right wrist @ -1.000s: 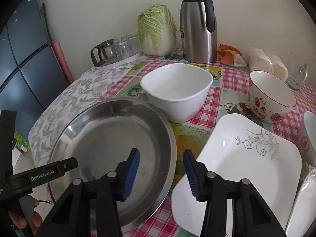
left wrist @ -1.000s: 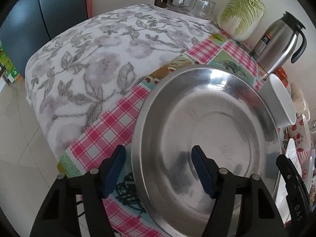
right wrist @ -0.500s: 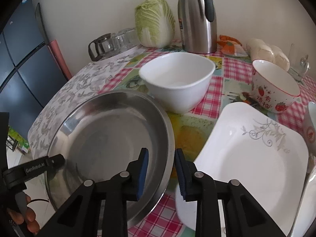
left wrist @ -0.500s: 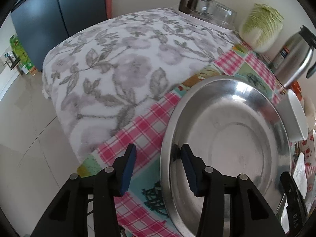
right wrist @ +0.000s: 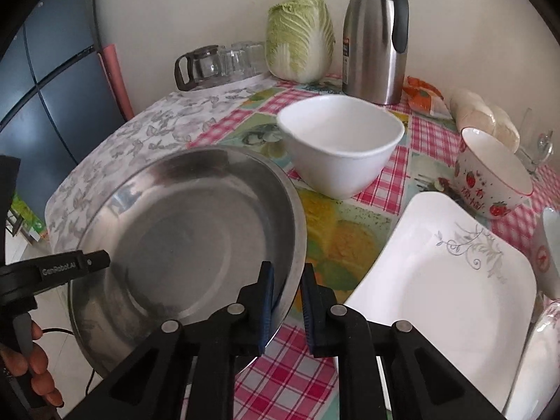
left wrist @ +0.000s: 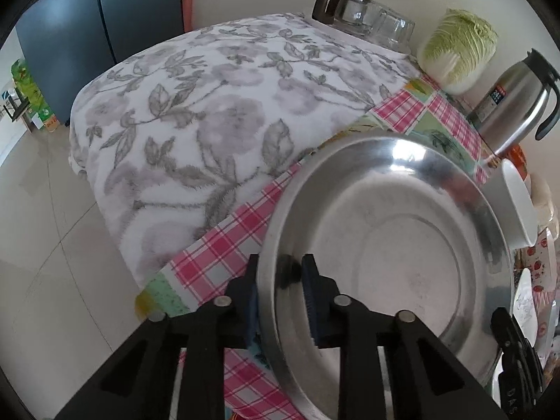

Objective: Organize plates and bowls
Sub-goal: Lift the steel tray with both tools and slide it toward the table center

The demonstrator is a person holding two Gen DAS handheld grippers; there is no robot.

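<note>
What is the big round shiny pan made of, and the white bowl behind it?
The pan looks like metal, probably stainless steel: grey, shiny, with blurry reflections on its inside. The white bowl looks like glazed ceramic, smooth and glossy with a soft sheen, though hard plastic could look alike.

Cream wall (right wrist: 210,7), pale tiled floor (left wrist: 45,245)
</note>
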